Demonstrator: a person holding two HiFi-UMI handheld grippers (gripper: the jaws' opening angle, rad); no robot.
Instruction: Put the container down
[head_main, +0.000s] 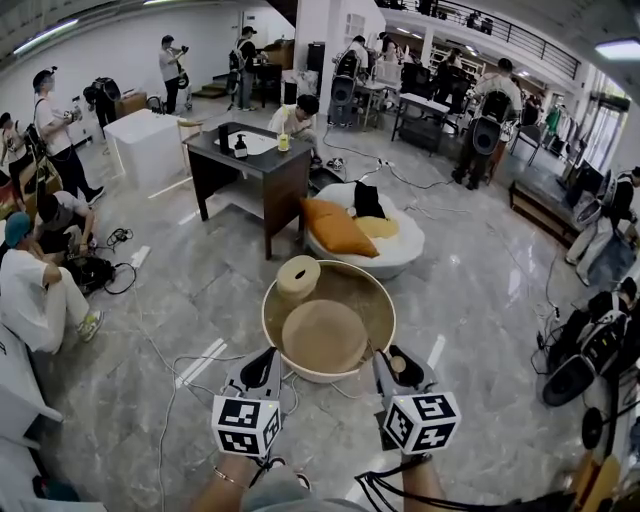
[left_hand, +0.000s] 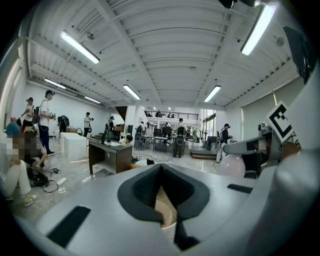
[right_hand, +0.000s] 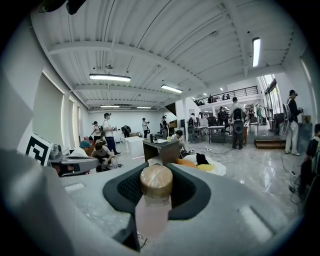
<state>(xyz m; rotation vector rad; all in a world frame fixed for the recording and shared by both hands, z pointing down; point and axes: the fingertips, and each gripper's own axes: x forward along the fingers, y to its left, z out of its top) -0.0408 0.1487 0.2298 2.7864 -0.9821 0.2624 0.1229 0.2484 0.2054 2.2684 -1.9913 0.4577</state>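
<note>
A round tan container (head_main: 372, 290) fills the middle of the head view, over the marble floor. A pale roll (head_main: 298, 276) and a flat round tan piece (head_main: 324, 336) lie inside it. My left gripper (head_main: 268, 362) reaches its near left rim. In the left gripper view the jaws (left_hand: 162, 192) stand nearly together, with the cream rim (left_hand: 165, 215) between them. My right gripper (head_main: 393, 365), at the container's near right rim, is shut on a small pinkish bottle (right_hand: 155, 200) with a tan cap. Whether the container rests on the floor I cannot tell.
Beyond the container lies a white floor cushion (head_main: 400, 255) with an orange pillow (head_main: 335, 228), and behind that a dark table (head_main: 250, 165). Cables (head_main: 190, 370) trail over the floor at the left. People sit at the left (head_main: 40, 290), and others stand further back.
</note>
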